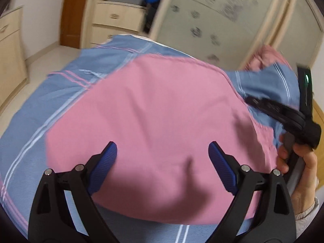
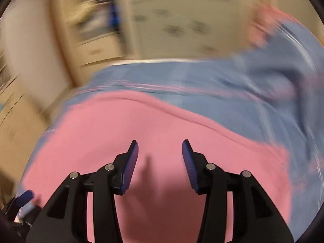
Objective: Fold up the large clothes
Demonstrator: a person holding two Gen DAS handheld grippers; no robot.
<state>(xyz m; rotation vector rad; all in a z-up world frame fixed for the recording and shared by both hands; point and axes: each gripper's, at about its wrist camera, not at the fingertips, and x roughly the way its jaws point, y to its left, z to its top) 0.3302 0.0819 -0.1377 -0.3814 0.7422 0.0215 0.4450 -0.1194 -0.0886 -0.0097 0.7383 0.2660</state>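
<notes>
A large pink garment (image 1: pixel 162 111) lies spread flat on a bed with a blue striped sheet (image 1: pixel 40 111). My left gripper (image 1: pixel 163 147) hovers over the garment's near part, jaws wide open and empty. My right gripper (image 2: pixel 160 145) is open and empty over the same pink garment (image 2: pixel 141 125), in a blurred view. In the left wrist view the right gripper (image 1: pixel 269 107) shows at the garment's right edge, held by a hand (image 1: pixel 299 168). The left gripper's blue fingertip (image 2: pixel 25 197) shows at the lower left of the right wrist view.
A bunched blue and pink pile (image 1: pixel 269 70) lies at the far right of the bed. Beyond the bed stand a beige drawer unit (image 1: pixel 115 20), frosted sliding wardrobe doors (image 1: pixel 212 20), a wooden door (image 1: pixel 73 10) and a cabinet (image 1: pixel 10 50) on the left.
</notes>
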